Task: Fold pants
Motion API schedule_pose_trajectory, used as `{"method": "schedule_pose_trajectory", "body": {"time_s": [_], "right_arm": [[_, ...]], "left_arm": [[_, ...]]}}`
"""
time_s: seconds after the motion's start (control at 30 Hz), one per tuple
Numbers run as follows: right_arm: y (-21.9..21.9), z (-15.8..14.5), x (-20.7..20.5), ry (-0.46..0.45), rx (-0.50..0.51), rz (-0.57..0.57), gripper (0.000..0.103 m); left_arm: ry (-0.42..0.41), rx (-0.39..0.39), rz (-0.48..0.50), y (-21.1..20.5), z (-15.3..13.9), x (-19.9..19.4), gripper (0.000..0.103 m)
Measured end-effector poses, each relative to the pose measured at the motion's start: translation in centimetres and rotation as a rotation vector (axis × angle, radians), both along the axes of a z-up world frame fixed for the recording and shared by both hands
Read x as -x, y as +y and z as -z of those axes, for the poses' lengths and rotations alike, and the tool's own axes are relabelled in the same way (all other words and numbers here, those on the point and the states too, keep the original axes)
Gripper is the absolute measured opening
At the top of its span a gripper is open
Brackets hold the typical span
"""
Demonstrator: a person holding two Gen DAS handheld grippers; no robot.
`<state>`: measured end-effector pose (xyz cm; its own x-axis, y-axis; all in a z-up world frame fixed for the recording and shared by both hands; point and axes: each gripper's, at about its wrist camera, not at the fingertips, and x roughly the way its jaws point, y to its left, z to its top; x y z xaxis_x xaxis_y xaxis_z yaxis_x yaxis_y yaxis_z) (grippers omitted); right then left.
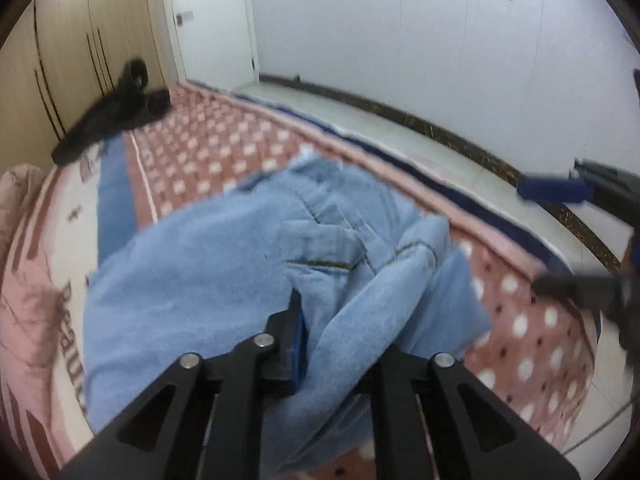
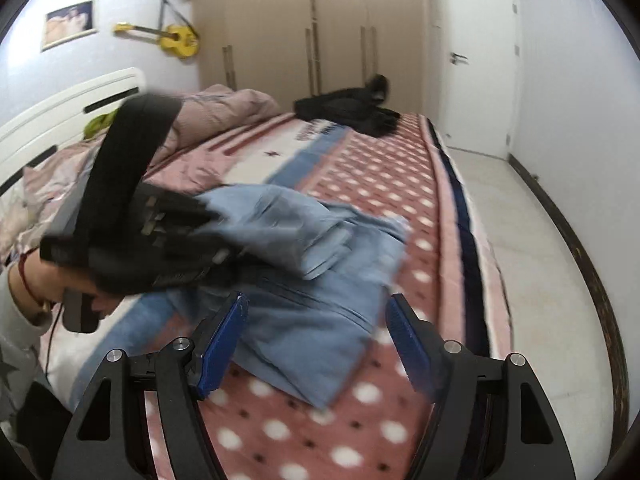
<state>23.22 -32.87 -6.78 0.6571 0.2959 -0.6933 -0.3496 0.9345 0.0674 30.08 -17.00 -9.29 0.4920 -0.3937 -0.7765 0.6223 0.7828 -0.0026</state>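
Left tongs point(image 1: 340, 344) clamp the blurred pants point(image 1: 208, 264), 1 finger buried; right tongs point(image 2: 316, 344) gape.

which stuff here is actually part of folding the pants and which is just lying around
Part of the job:
- blue pants, bunched on the bed
- left gripper, with pants fabric between its fingers
- right gripper, open and empty
- patterned bedspread, the work surface

Just lying about:
- black clothes at the far end
- pink duvet
- yellow guitar on the wall
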Motion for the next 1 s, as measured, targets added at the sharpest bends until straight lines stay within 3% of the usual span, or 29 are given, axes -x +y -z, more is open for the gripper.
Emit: {"method": "schedule_pose_trajectory", "body": {"time_s": [0.03,0.1,0.17,0.33,0.47,0.57,0.67,0.83,0.9,1.0], "right_arm": [[-0.4,0.2,-0.2,0.009,-0.007,0.012,0.068],[-1.0,0.4,-0.8,0.016,-0.026,0.025,0.068],[-1.3,0.2,-1.6,0.016,-0.065,0.031,0.068],[0.1,-0.3,-4.7,0.051,-0.197,0.014,0.072],[2.9,1.1,-8.0,0.143,-0.233,0.009,0.074],[6.0,2.8,-9.4,0.166,-0.16,-0.035,0.073],[7.8,4.3,-9.4,0.167,-0.056,-0.031,0.073],[8.8,7.4,-6.6,0.15,0.167,-0.045,0.071],[8.6,7.6,-5.7,0.137,0.188,-0.037,0.071],[8.2,7.4,-5.1,0.132,0.185,-0.039,0.071]], "left_arm": [[0.029,0.027,0.01,0.8,0.0,0.0,0.018],[0.079,0.09,0.036,1.8,-0.6,0.3,0.053],[0.065,0.143,0.052,3.4,-1.8,1.6,0.064],[0.017,0.167,-0.007,6.9,-3.5,3.2,0.072],[0.015,0.172,-0.201,11.2,-3.2,1.1,0.073],[0.044,0.19,-0.325,13.3,-2.0,-0.3,0.073],[0.089,0.187,-0.374,14.1,-0.2,-1.3,0.074],[0.143,0.205,-0.354,13.7,2.3,-1.1,0.079],[0.167,0.18,-0.334,13.3,2.9,-1.0,0.079],[0.218,0.217,-0.333,13.9,3.0,-1.1,0.079]]}}
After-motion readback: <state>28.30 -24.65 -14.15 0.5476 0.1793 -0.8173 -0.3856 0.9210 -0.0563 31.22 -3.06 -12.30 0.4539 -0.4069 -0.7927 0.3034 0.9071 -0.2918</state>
